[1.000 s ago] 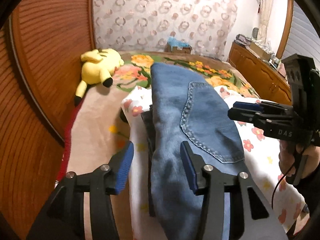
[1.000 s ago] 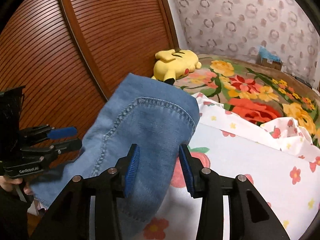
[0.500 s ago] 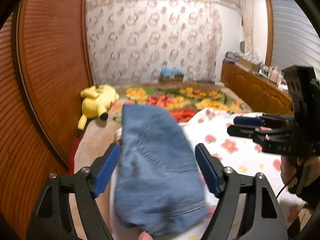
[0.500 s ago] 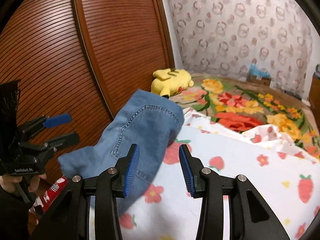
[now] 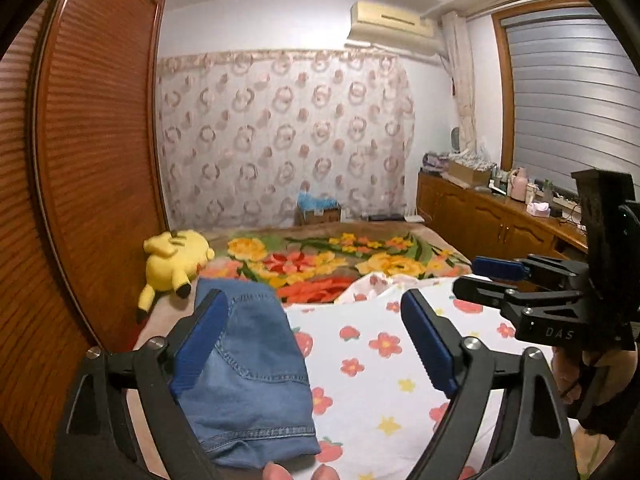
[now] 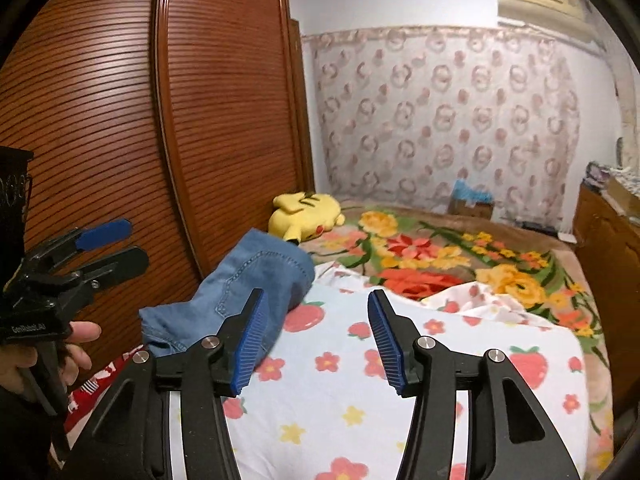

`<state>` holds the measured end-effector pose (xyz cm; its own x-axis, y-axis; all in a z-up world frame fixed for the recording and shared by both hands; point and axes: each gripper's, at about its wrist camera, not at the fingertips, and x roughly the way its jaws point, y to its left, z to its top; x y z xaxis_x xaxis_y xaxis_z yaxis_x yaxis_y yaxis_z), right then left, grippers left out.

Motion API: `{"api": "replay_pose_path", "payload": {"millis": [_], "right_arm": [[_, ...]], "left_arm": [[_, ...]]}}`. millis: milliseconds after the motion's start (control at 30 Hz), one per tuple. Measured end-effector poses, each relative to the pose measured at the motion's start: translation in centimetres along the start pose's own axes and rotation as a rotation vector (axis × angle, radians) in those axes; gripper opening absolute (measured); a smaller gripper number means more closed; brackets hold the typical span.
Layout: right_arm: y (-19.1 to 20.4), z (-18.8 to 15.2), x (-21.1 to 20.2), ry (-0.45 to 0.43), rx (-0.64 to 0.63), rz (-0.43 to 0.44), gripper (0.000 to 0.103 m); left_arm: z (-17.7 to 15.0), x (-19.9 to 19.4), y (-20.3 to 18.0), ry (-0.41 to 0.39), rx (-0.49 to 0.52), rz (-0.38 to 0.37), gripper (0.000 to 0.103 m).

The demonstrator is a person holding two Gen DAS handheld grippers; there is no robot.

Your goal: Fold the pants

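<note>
Both tongs are held wide and empty, and the folded pants (image 5: 248, 376) are seen at seven o'clock under the left gripper (image 5: 316, 344), the nearer one, long axis running toward twelve, well left of the right gripper (image 6: 316, 340).

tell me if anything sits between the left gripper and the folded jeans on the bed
Nothing visible does. The left gripper, jaws wide open, hangs just above the folded jeans, which lie on the flowered sheet with only air between. The yellow plush lies farther back, off that path, and the right gripper is off to the side.
</note>
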<state>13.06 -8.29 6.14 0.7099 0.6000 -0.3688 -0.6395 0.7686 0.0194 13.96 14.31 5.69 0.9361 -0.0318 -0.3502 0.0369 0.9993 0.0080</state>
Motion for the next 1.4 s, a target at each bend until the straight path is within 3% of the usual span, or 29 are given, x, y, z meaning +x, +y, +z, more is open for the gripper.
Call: {"api": "replay_pose_path", "payload": {"millis": [233, 367, 733, 1000, 1400], "right_arm": [[1.0, -1.0, -3.4, -0.051, -0.001, -0.034, 0.061], [1.8, -1.7, -5.0, -0.072, 0.008, -0.077, 0.066], [3.8, -4.0, -9.0, -0.088, 0.066, -0.195, 0.067], [5.5, -4.1, -10.0, -0.088, 0.094, -0.28, 0.067], [6.7, -3.6, -9.8, -0.095, 0.122, -0.298, 0.067]], "left_arm": [[0.7, -1.3, -2.0, -0.029, 0.007, -0.036, 0.089], [0.6, -1.9, -3.5, -0.034, 0.02, -0.013, 0.089], [-1.2, -3.3, -7.0, -0.026, 0.0, -0.007, 0.089], [-2.6, -3.1, -7.7, 0.01, -0.022, 0.003, 0.089], [-5.2, -2.6, -7.7, 0.072, -0.043, 0.021, 0.089]]}}
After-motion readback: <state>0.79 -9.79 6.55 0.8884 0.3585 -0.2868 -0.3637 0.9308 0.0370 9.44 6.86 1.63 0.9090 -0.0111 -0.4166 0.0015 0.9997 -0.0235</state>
